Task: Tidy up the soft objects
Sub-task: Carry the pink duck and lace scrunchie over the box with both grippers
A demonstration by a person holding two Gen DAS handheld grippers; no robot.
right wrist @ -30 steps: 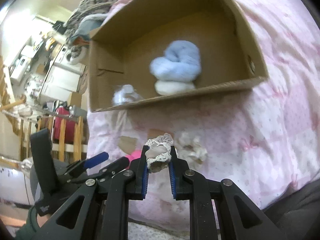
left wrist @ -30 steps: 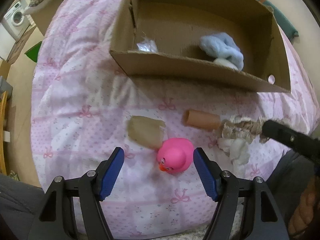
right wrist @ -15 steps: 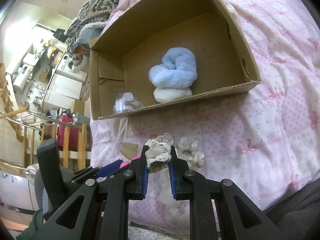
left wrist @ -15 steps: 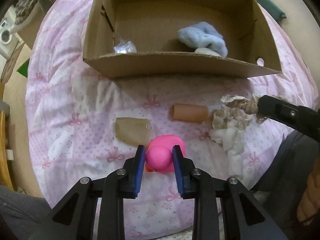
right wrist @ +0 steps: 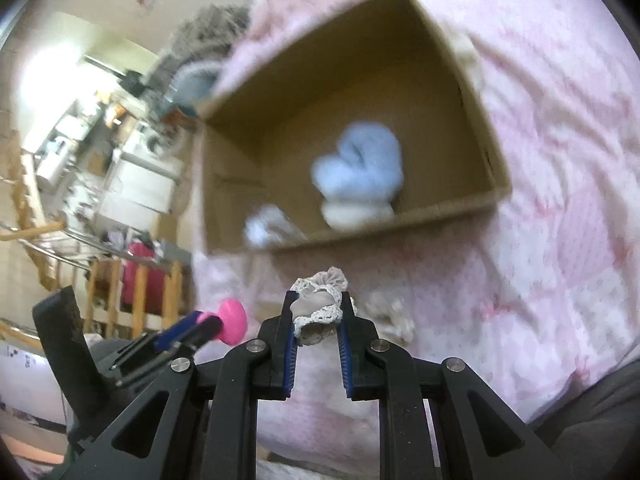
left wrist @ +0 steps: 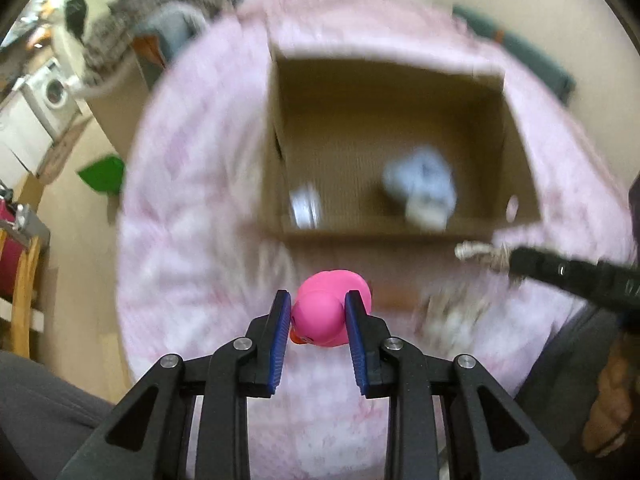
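Pink bedspread (left wrist: pixel 192 208), cardboard box (left wrist: pixel 392 236), washing machine (left wrist: pixel 52 92)

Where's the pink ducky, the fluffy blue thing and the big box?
duck (left wrist: pixel 322 316), left wrist view, on its head between the pads
blue plush (right wrist: pixel 358 166), right wrist view, on its fluffy middle
box (left wrist: pixel 400 234), left wrist view, on its near wall

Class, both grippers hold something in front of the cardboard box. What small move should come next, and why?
Probably carry the pink duck, clamped in the left gripper, forward over the cardboard box; the right gripper likewise with its lace-trimmed cloth. Both are gripped short of the box, where the blue plush lies.
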